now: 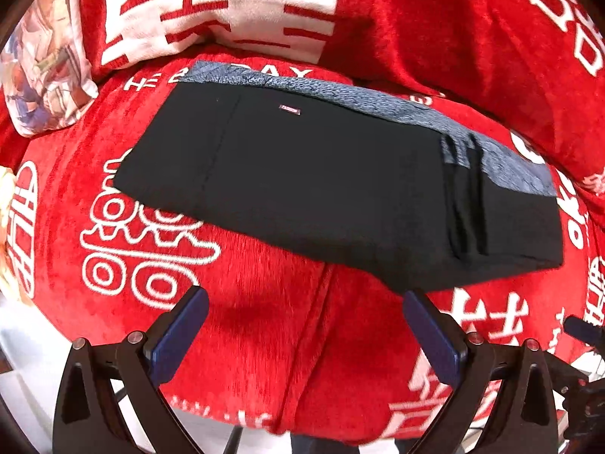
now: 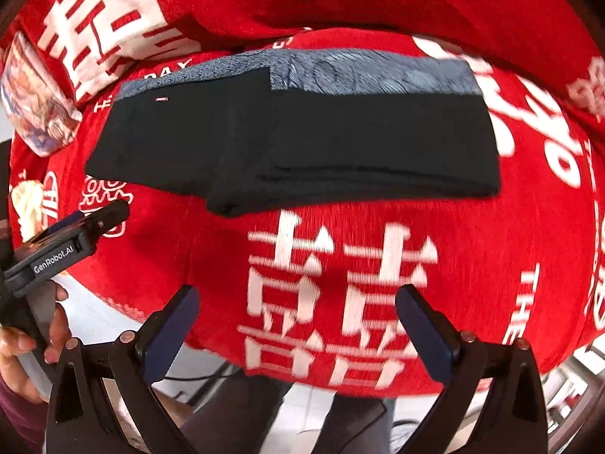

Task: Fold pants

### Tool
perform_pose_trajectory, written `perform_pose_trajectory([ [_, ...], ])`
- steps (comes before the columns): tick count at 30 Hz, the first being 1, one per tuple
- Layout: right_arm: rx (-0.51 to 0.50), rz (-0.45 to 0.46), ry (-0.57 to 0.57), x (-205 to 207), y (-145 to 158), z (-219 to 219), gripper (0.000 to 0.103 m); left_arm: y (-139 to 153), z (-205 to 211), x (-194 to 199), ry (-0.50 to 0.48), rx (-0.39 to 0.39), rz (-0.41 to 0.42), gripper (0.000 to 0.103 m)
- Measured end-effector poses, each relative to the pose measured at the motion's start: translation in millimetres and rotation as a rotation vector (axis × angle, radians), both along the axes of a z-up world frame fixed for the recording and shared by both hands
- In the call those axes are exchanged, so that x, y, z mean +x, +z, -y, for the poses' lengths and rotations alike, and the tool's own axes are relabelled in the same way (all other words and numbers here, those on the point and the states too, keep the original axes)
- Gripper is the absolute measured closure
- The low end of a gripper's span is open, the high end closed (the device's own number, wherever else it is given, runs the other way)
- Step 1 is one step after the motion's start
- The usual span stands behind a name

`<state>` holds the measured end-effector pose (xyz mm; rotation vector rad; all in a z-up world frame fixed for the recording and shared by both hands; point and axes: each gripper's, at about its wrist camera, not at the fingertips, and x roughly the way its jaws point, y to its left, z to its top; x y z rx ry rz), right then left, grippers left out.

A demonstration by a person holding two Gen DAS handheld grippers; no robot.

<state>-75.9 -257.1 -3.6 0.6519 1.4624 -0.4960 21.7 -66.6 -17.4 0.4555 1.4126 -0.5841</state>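
Observation:
The black pants (image 1: pixel 321 185) lie folded in a flat rectangle on the red blanket (image 1: pixel 264 321), with grey fleece lining showing along the far edge (image 1: pixel 378 102). They also show in the right wrist view (image 2: pixel 302 140). My left gripper (image 1: pixel 304 302) is open and empty, just in front of the pants' near edge. It also shows in the right wrist view (image 2: pixel 102 215), held by a hand. My right gripper (image 2: pixel 298 299) is open and empty, held back from the pants over the blanket.
The red blanket with white characters (image 2: pixel 340 283) covers the whole surface and rises behind the pants. A patterned pillow (image 1: pixel 45 72) lies at the far left. The surface's front edge drops to a pale floor (image 2: pixel 302 401).

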Motion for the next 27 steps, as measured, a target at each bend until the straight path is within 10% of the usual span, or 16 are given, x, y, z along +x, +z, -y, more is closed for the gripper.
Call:
perform_pose_trajectory([
  [27, -0.074, 0.071, 0.061, 52, -56, 23, 0.000, -41, 9, 31, 0.051, 0.010, 0.010, 0.000],
])
